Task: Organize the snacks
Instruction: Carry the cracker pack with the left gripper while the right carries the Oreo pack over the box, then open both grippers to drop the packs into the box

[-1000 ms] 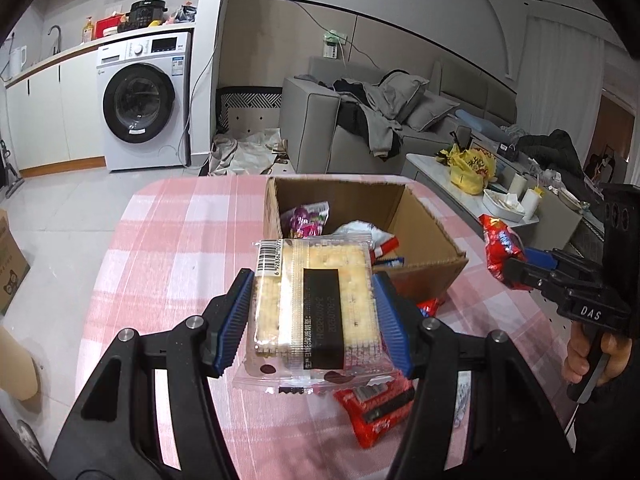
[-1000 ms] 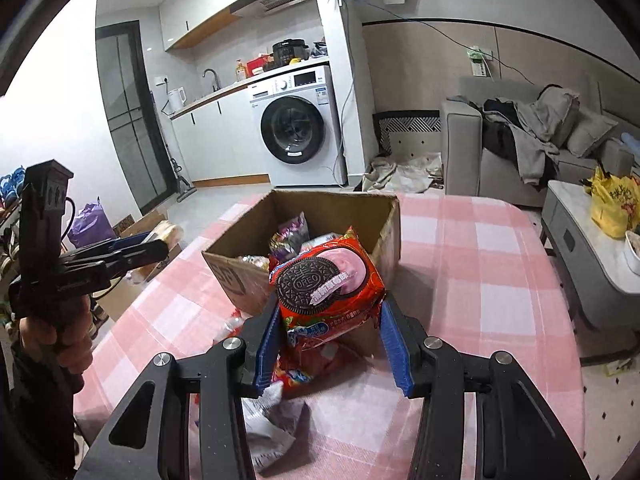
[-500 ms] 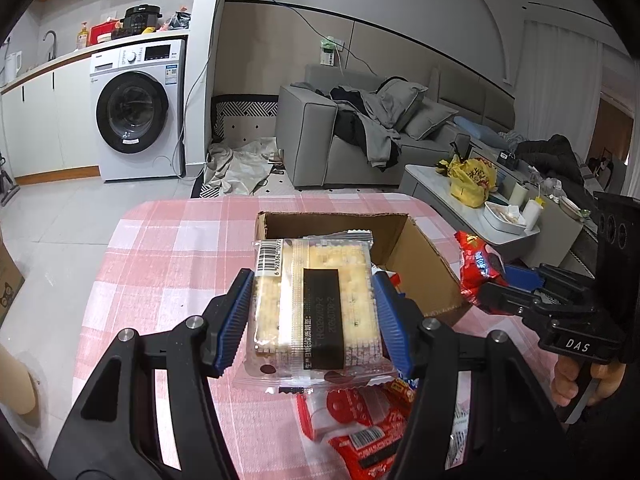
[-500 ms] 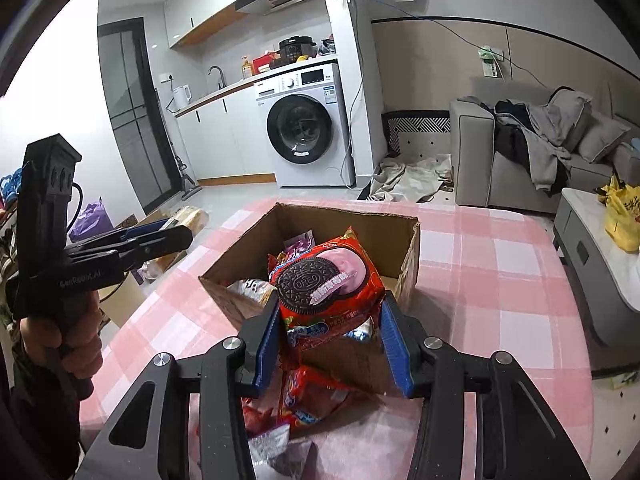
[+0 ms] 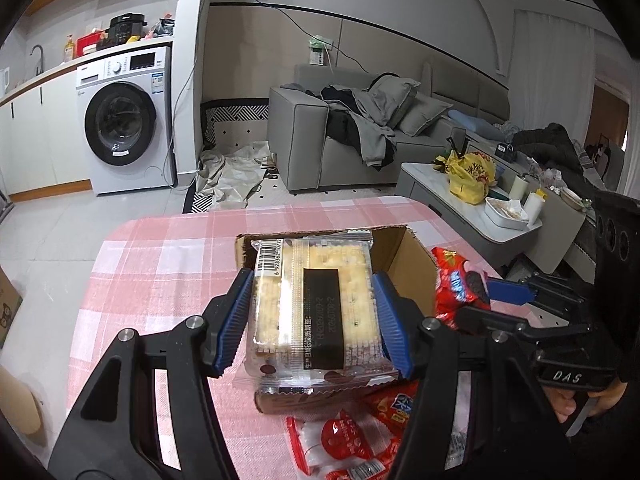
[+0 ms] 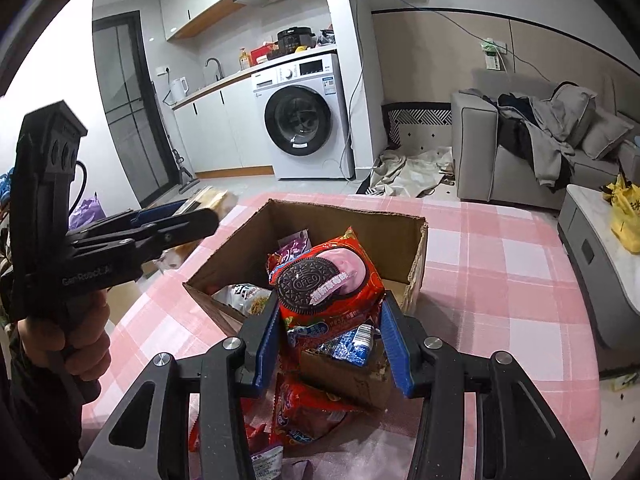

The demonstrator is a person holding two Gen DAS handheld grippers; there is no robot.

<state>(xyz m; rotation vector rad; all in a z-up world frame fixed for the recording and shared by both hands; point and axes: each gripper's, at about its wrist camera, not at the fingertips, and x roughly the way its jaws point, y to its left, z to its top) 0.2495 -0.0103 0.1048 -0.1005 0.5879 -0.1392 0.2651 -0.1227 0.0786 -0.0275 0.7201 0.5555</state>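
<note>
Both hands are loaded and held above the cardboard box [image 6: 344, 216]: the left claw [image 5: 314, 320] is clamped on a clear cracker pack [image 5: 316, 304], the right claw [image 6: 330, 340] on a red Oreo packet [image 6: 326, 284]. A few snacks already lie inside the box, so I'd say the sorting is partway through; several red packets [image 5: 352, 436] are on the table by its near side, not yet boxed. The table [image 6: 500, 280] wears a pink checked cloth. Beyond it stand a washing machine [image 5: 124, 120], a grey sofa [image 5: 344, 132] heaped with clothes, and a cluttered coffee table [image 5: 460, 212]
</note>
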